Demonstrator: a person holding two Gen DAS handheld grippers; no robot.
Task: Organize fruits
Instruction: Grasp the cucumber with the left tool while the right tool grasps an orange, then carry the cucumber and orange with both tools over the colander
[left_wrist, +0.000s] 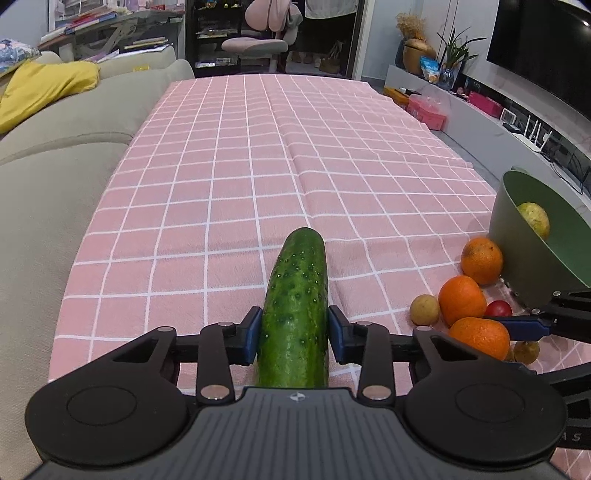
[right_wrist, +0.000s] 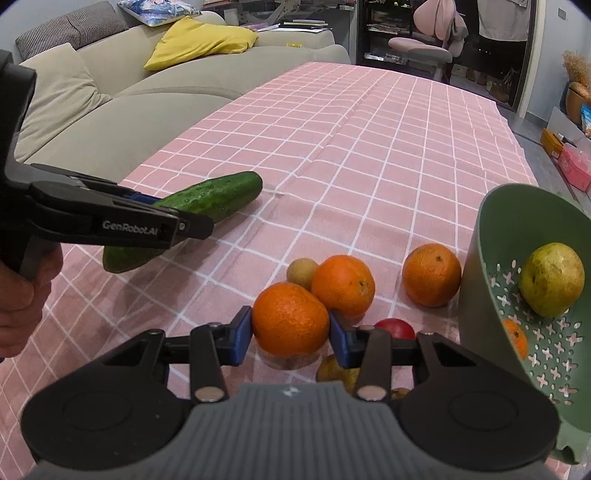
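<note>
Right gripper (right_wrist: 291, 332) clamps nearest orange (right_wrist: 290, 319) at tabletop's near edge; green colander (right_wrist: 476, 266) sits just right, closer to this arm. Left gripper (left_wrist: 294, 330) grips cucumber (left_wrist: 295, 314), long axis pointing away.

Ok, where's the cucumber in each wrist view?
Left wrist: cucumber at bottom centre, between the left gripper pads, pointing up the table.
Right wrist: cucumber at middle left, lying diagonally, with the left gripper across it.
Shared landmark: the green colander at the right edge.
</note>
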